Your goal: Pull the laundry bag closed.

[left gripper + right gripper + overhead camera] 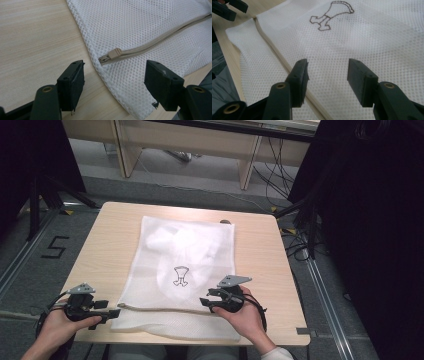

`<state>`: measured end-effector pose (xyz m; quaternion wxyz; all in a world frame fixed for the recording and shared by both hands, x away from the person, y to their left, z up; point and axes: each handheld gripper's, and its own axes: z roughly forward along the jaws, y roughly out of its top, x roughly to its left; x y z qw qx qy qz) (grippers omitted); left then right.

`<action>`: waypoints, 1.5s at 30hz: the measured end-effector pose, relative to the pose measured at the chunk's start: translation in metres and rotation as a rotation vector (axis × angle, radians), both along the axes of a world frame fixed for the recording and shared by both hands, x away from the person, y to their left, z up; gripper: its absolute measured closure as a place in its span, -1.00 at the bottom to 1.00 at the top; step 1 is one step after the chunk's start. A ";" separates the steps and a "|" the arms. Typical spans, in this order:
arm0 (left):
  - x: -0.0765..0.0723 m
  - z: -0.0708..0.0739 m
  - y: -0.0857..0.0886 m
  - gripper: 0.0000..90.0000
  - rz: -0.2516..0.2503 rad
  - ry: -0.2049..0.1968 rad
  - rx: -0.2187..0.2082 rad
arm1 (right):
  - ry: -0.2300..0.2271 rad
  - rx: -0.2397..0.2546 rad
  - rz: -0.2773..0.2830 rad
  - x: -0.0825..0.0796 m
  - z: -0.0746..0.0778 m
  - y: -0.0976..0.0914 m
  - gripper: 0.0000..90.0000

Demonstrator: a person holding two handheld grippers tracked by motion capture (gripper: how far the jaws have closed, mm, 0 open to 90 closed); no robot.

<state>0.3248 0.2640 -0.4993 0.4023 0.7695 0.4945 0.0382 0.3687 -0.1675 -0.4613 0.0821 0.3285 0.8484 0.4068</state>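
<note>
A white mesh laundry bag (182, 270) lies flat on the wooden table (260, 255), with a small dark outline drawing (180, 275) on it. A beige zipper (160, 309) runs across its near end; the zipper pull (113, 53) sits at the bag's left corner. My left gripper (114, 314) is open at that corner, its jaws standing either side of the pull without touching it. My right gripper (205, 302) is open just above the mesh (362, 37) near the zipper's right part (274, 50), nothing between its jaws. Pale contents show faintly inside the bag.
The bag's near edge hangs close to the table's front edge (200, 341). Bare wood (35, 37) lies left of the bag. Beyond the table are a grey floor, desk legs (247, 167) and cables.
</note>
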 end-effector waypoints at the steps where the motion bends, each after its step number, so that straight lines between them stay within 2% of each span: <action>1: 0.000 0.000 0.000 -0.30 -0.001 0.000 0.000 | 0.000 0.000 0.000 0.000 0.000 0.000 0.13; 3: 0.000 0.000 0.002 -0.30 -0.013 0.001 0.014 | -0.009 -0.015 0.047 0.002 0.000 0.015 0.14; 5: 0.000 0.000 0.002 -0.30 -0.010 0.001 0.012 | -0.010 -0.010 0.048 0.002 0.000 0.021 0.15; 6: 0.000 0.000 0.002 -0.31 -0.017 0.001 0.015 | -0.024 -0.017 0.082 0.004 0.002 0.032 0.17; 7: 0.000 0.000 0.002 -0.31 -0.016 0.002 0.015 | -0.024 -0.017 0.082 0.004 0.002 0.032 0.17; 9: 0.000 -0.001 0.000 -0.31 -0.012 -0.001 0.008 | -0.049 -0.026 0.126 0.008 0.005 0.049 0.20; 14: 0.001 -0.001 0.000 -0.31 -0.019 0.001 0.009 | -0.033 -0.033 0.142 0.009 0.009 0.066 0.23; 15: 0.001 -0.002 0.000 -0.31 -0.018 0.003 0.005 | -0.051 -0.037 0.155 0.011 0.009 0.073 0.25; 16: 0.001 -0.002 0.000 -0.31 -0.019 0.005 0.007 | -0.049 -0.045 0.163 0.011 0.009 0.076 0.26; 17: 0.001 -0.001 0.002 -0.31 -0.029 0.008 0.022 | -0.055 -0.043 0.172 0.012 0.008 0.080 0.26; 18: 0.001 -0.002 0.000 -0.31 -0.018 0.005 0.006 | -0.056 -0.043 0.177 0.012 0.008 0.084 0.27; 20: 0.001 -0.002 0.000 -0.32 -0.017 0.006 0.004 | -0.060 -0.039 0.180 0.012 0.006 0.090 0.28; 22: 0.001 -0.002 0.000 -0.32 -0.015 0.006 0.004 | -0.060 -0.047 0.193 0.013 0.006 0.092 0.28; 23: 0.001 -0.002 0.000 -0.32 -0.016 0.007 0.005 | -0.043 -0.051 0.195 0.012 0.007 0.094 0.29; 24: 0.001 -0.002 0.000 -0.32 -0.017 0.006 0.004 | -0.061 -0.050 0.203 0.013 0.006 0.097 0.29; 26: 0.001 -0.002 0.000 -0.31 -0.017 0.004 0.004 | -0.044 -0.051 0.216 0.014 0.006 0.102 0.32; 27: 0.001 -0.002 0.000 -0.31 -0.017 0.002 0.004 | -0.048 -0.046 0.212 0.014 0.005 0.105 0.34; 28: 0.001 -0.002 0.000 -0.31 -0.019 0.002 0.005 | -0.029 -0.056 0.220 0.014 0.007 0.107 0.34; 30: 0.001 -0.002 0.000 -0.31 -0.018 0.002 0.002 | -0.037 -0.051 0.219 0.014 0.005 0.109 0.35; 36: 0.001 -0.001 0.001 -0.31 -0.020 0.008 0.010 | -0.015 -0.066 0.233 0.015 0.008 0.125 0.38; 42: 0.001 -0.002 0.001 -0.31 -0.016 0.008 0.011 | -0.014 -0.070 0.252 0.016 0.007 0.139 0.40; 43: 0.001 -0.002 -0.001 -0.31 -0.014 0.006 -0.004 | -0.019 -0.071 0.261 0.017 0.006 0.145 0.41; 45: 0.001 -0.002 -0.001 -0.31 -0.016 0.006 -0.003 | -0.020 -0.073 0.266 0.016 0.006 0.150 0.41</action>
